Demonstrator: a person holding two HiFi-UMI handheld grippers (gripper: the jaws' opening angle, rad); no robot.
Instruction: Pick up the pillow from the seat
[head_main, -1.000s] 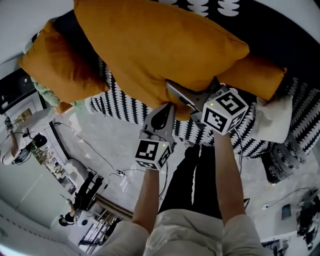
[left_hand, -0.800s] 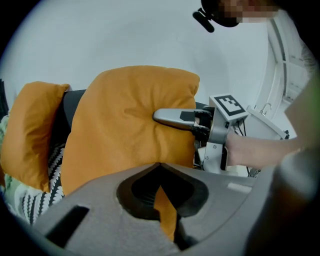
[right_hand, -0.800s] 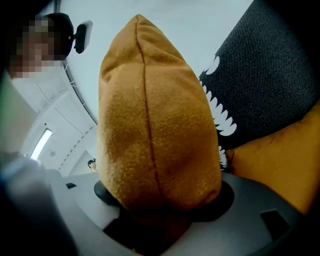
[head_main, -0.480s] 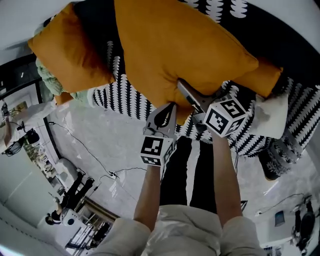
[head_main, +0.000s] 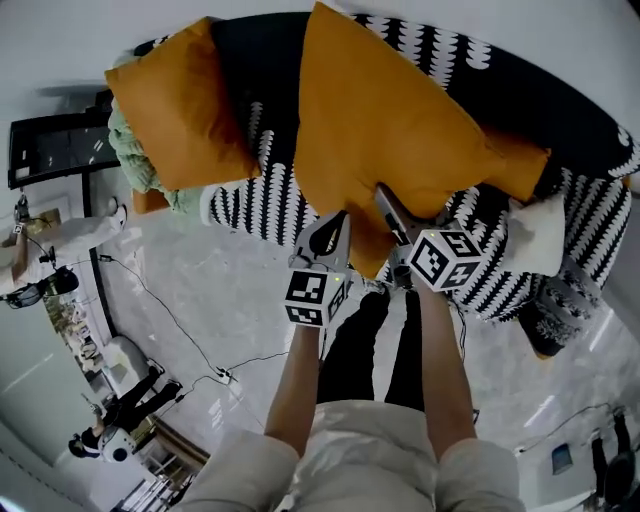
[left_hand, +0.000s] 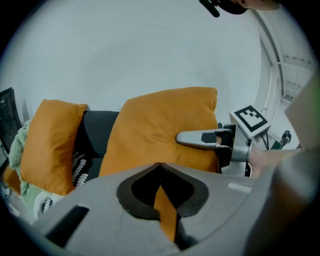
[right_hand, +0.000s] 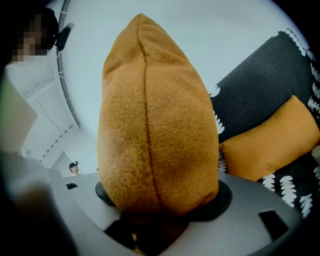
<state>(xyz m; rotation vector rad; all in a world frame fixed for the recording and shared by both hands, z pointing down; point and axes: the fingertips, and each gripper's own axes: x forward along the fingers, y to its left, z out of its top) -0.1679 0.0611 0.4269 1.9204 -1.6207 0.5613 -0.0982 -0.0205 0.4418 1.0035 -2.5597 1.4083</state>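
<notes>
**Pillow off the seat, pinched at its near edge by both tools**

Grey marbled floor (head_main: 200, 290) underfoot, a plain white wall (left_hand: 150, 45) behind, and across the top a black sofa (head_main: 560, 120) with a white-scalloped seat (head_main: 250, 200). Above that seat and seemingly clear of it: the orange pillow (head_main: 385, 150), stood almost on edge and gripped along its near edge. Left tool (head_main: 335, 222) clenched on a thin fold of the orange cover, seen as a sliver between closed jaws in the left gripper view. Right tool (head_main: 392, 215) clamped on a fatter bunch of the same edge, and just now squeezing further into the stuffing.

To finish the lift well, by the look of it:
- Keep both grips firm, with the bulk standing above the tools and likely to flop over.
- Raise both hands together and level, to spare the thin left pinch any twist.
- Draw back toward the body, away from the left-end cushion (head_main: 180, 110) and the right-end cushion (head_main: 515, 165).

Against a second ago: more upright and narrower in the head view, no longer spread across the top of the frame. Farther from the seat too, with far more scalloped fabric and dark sofa back uncovered. Same hold, same edge, for both tools.
</notes>
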